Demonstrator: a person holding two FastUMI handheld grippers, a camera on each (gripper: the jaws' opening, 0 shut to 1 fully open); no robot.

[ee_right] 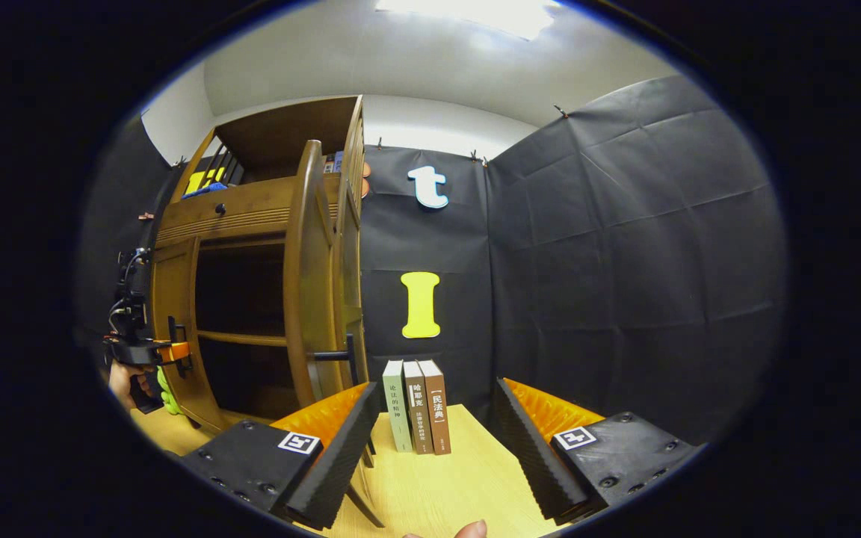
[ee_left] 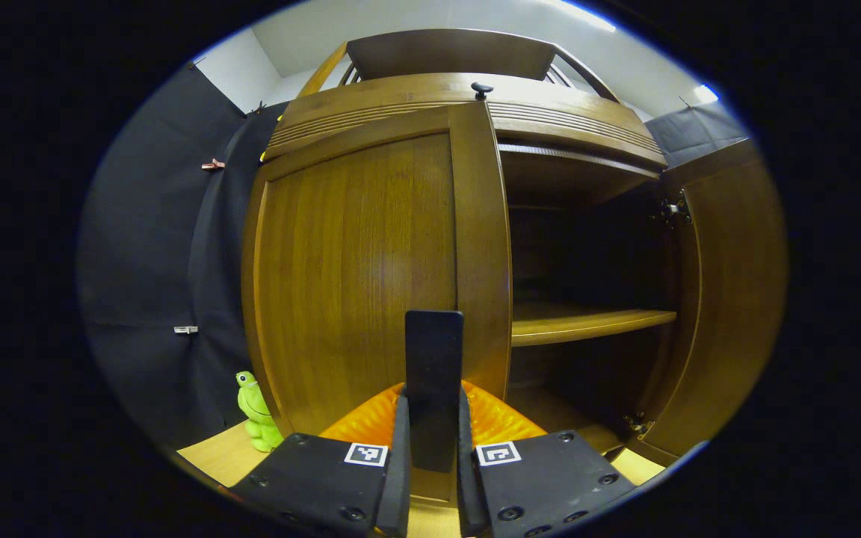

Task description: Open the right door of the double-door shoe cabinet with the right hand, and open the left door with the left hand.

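The wooden shoe cabinet point(ee_left: 468, 82) fills the left gripper view. Its left door point(ee_left: 356, 276) looks flush with the frame or nearly so. My left gripper point(ee_left: 433, 407) is shut on that door's dark flat handle point(ee_left: 434, 351). The right door point(ee_left: 729, 299) is swung wide open, baring a shelf point(ee_left: 587, 321) and a dark interior. In the right gripper view the right door point(ee_right: 311, 284) stands edge-on with its handle point(ee_right: 337, 356) sticking out. My right gripper point(ee_right: 436, 388) is open and holds nothing, to the right of that door. The left gripper point(ee_right: 139, 344) shows at the left door handle point(ee_right: 176, 347).
Three books point(ee_right: 419, 407) stand upright on the light wooden table point(ee_right: 430, 486) against the black cloth wall, just right of the open door. A green frog toy point(ee_left: 255, 411) sits at the cabinet's left foot. A small knob point(ee_left: 481, 90) is on the cabinet's top band.
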